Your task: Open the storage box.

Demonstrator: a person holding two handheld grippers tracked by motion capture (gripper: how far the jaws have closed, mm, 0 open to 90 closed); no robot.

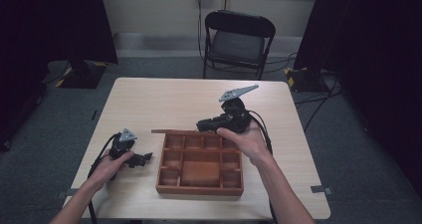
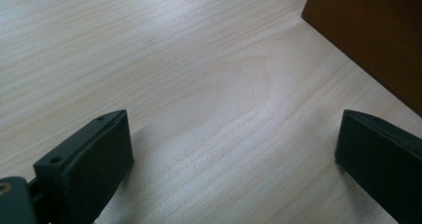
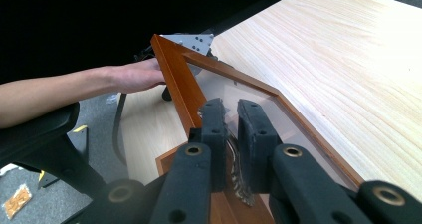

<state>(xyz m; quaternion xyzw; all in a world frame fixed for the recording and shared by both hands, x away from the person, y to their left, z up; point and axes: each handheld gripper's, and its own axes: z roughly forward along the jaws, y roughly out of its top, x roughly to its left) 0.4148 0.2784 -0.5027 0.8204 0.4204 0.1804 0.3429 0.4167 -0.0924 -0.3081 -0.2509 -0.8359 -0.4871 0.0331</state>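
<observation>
High view lays out the table (image 1: 149,99) first, with the compartmented wooden box (image 1: 200,164) sitting near its front edge at about 6 o'clock. Its glazed lid (image 1: 174,132) is swung up at the far side, showing as a thin edge at 12 o'clock of the box. The right gripper (image 1: 204,126) holds that lid; the left gripper (image 1: 145,159) rests on the table at 9 o'clock of the box, just beside it.

My judgement: the box is already opened, and what remains, whether laying the lid fully back or lowering it shut, cannot be told.

Right gripper view adds what the high one hides: the jaws are clamped on the lid's (image 3: 209,79) wooden frame, and the pane is clear. Left gripper view shows its jaws wide apart with nothing between, bare tabletop below and the box wall (image 2: 373,30) at 2 o'clock.
</observation>
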